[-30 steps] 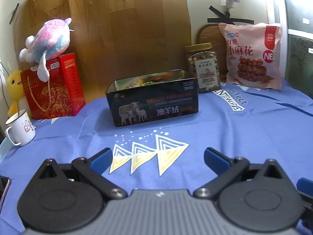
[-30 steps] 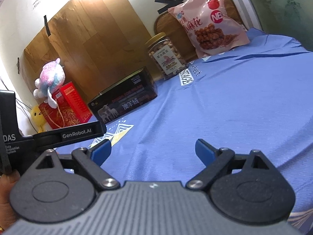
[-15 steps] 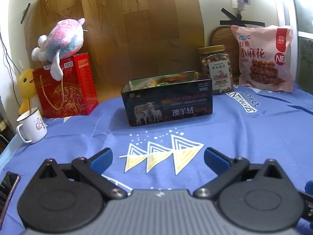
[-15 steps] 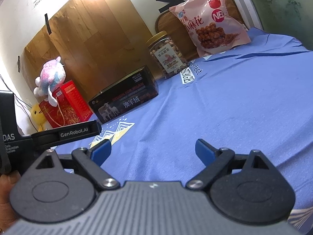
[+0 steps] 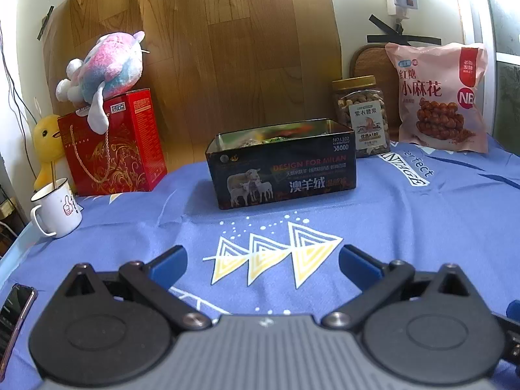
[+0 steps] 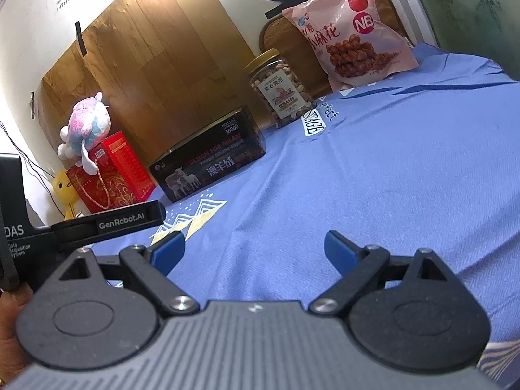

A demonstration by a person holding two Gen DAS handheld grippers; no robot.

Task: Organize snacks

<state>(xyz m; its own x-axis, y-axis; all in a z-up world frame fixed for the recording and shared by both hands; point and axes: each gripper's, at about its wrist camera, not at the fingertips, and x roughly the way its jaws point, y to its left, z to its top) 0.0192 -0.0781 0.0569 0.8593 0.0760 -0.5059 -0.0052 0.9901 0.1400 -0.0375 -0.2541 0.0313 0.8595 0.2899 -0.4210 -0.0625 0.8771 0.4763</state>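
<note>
My left gripper [image 5: 261, 261] and right gripper [image 6: 255, 248] both gape wide, empty, above the blue-clothed surface [image 5: 406, 227]; an open tin [image 5: 282, 165] sits ahead.

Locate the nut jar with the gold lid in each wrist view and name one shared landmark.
Left wrist: nut jar upper right, behind the tin's right end.
Right wrist: nut jar upper centre, right of the tin.
Shared landmark: pink snack bag, just right of the jar.
</note>
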